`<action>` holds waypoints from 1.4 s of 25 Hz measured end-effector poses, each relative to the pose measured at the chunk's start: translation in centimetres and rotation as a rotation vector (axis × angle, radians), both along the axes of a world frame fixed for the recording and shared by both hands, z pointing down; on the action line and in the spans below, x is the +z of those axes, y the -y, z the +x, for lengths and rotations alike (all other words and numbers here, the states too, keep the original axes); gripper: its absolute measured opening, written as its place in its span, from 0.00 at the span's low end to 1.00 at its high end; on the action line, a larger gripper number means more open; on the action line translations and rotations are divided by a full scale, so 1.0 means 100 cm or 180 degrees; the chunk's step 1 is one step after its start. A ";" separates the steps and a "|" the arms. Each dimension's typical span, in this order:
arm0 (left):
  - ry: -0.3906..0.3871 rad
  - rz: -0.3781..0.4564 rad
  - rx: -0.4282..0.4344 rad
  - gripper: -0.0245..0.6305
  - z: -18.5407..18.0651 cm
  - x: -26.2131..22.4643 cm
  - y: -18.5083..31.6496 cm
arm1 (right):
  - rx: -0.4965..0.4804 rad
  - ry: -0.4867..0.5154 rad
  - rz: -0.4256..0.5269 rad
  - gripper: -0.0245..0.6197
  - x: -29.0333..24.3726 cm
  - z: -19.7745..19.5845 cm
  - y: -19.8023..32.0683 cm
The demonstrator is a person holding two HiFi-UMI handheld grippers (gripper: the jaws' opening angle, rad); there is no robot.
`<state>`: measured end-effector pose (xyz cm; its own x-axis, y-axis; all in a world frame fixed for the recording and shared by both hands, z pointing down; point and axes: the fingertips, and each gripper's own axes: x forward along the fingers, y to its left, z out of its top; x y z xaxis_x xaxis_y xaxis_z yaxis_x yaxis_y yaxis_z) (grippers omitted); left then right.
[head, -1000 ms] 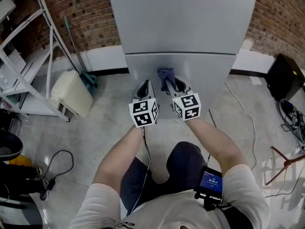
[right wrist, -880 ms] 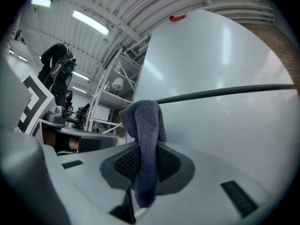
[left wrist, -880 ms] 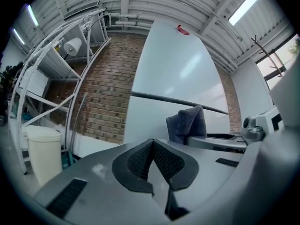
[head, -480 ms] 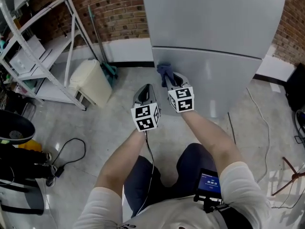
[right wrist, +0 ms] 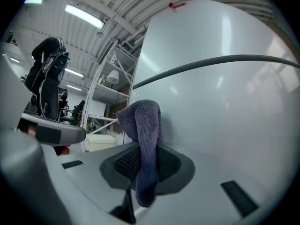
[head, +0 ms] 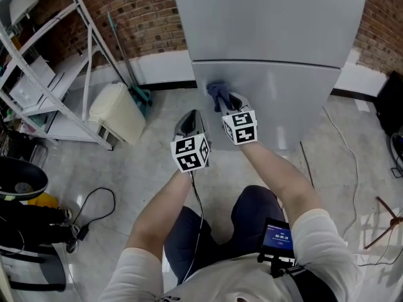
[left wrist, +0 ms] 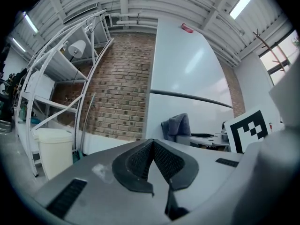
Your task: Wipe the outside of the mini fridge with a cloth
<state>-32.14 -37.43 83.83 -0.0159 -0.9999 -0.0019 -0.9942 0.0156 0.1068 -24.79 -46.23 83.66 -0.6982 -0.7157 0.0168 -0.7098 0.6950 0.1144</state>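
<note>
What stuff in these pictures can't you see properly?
The fridge: top cut off by the head view's upper edge.
The cloth: whether it touches the fridge is hidden behind its own folds, right gripper view.
The small screen: print too small to read, head view.

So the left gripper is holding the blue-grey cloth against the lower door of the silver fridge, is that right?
Not quite: the right gripper holds the blue-grey cloth against the lower door of the silver fridge, as the right gripper view shows. The left gripper is shut and empty.
</note>
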 end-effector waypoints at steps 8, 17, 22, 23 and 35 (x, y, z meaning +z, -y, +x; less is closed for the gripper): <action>-0.0039 0.0018 0.0251 0.04 0.048 0.001 0.020 | 0.0224 -0.0022 0.0043 0.14 0.002 0.067 0.007; -0.0072 -0.0016 0.0588 0.04 0.128 0.007 0.048 | 0.0580 0.0023 0.0031 0.14 0.004 0.173 0.025; -0.0055 -0.0040 0.0756 0.04 0.167 0.008 0.061 | 0.0786 0.0042 0.0024 0.14 0.006 0.231 0.036; -0.0049 -0.0043 0.0780 0.04 0.173 0.008 0.064 | 0.0827 0.0048 0.0024 0.14 0.006 0.241 0.038; 0.0007 -0.0090 0.1001 0.04 0.230 0.013 0.084 | 0.1371 0.0148 -0.0069 0.14 0.016 0.361 0.064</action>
